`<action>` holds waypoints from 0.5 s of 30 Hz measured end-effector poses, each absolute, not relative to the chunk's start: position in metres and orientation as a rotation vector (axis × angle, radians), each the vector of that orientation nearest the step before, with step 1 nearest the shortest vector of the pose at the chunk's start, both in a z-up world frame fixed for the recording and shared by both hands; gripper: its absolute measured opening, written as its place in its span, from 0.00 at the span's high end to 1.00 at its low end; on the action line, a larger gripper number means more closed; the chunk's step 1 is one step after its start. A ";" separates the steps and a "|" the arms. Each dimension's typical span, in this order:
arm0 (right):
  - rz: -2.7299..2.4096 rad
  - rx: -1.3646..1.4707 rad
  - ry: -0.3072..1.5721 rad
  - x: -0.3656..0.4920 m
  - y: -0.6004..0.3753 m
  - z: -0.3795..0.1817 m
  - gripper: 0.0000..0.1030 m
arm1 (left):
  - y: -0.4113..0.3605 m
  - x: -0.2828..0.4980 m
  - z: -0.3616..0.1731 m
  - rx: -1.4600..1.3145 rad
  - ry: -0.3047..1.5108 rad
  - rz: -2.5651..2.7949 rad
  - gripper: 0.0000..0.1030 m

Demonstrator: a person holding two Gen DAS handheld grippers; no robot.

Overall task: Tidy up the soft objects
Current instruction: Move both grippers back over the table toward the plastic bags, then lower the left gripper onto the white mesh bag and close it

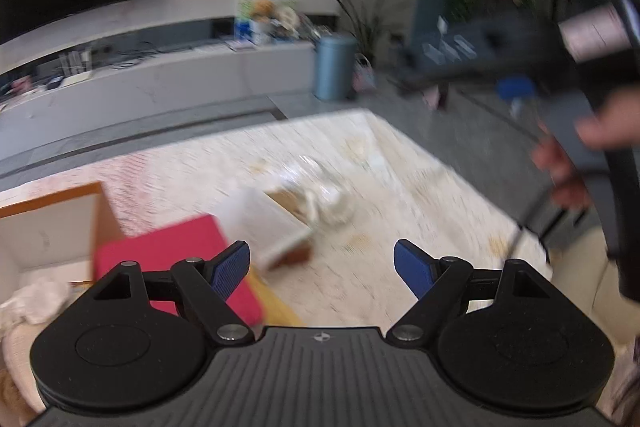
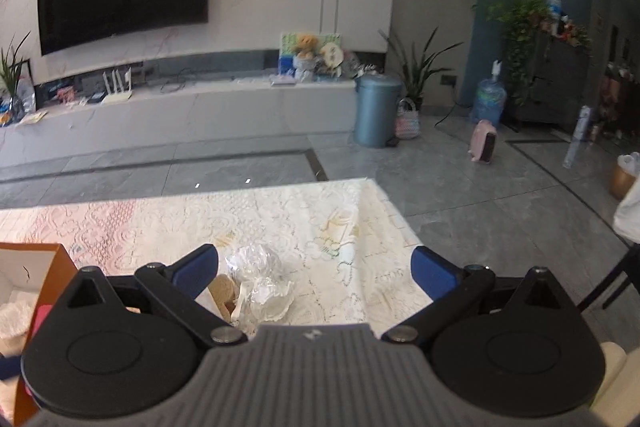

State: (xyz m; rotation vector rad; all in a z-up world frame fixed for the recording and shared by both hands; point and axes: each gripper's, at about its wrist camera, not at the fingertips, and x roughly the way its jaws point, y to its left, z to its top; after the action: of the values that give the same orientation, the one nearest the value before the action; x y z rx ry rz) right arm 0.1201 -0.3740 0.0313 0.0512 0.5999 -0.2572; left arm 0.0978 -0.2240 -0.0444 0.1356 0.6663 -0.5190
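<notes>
The right tongs (image 2: 314, 269), nearest the lens in the right wrist view, are spread wide with nothing between the blue pads (image 2: 198, 269). Just beyond them, at about eleven o'clock, a crumpled clear-and-white plastic wrapper bundle (image 2: 260, 285) lies on the white lace-covered table (image 2: 320, 211), touching a tan flat piece beside a white card (image 2: 224, 291). At nine o'clock an orange-walled cardboard box with a white lining (image 2: 48, 267) is seen, with pale soft cloth inside it.

The left tongs (image 1: 322, 269) are likewise held wide and empty. At ten o'clock from them a flat pink-red cushion-like pad (image 1: 176, 259) rests over the box's near edge, and white fluffy fabric (image 1: 36, 303) lies in the box at eight o'clock.

The step in hand is judged to be a reach for the bundle. It would be done well if the right tongs were lowered squarely over the crumpled mass, closed gently on its bulk and not on a loose flap, and the stiff card left behind.

Much is uncertain. The left view is smeared by motion, so the bundle's outline is lost there. The box's interior is cut off by the frame and by the tongs' body. What the tan piece is cannot be told, nor whether the pink-red pad is truly soft.
</notes>
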 end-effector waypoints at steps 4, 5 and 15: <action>-0.264 0.138 0.638 0.139 -0.402 0.004 0.02 | -0.252 0.106 -0.070 0.215 0.689 -0.518 0.07; -0.261 0.157 0.654 0.145 -0.409 -0.002 0.02 | -0.259 0.111 -0.077 0.235 0.693 -0.512 0.07; -0.215 0.372 0.695 0.165 -0.467 -0.057 0.02 | -0.323 0.136 -0.134 0.328 0.572 -0.249 0.12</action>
State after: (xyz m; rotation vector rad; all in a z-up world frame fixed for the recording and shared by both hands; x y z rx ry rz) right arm 0.1648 -0.4671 -0.0566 0.3719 0.6949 -0.2149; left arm 0.1362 -0.3232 -0.1338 0.3281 0.5719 -0.2488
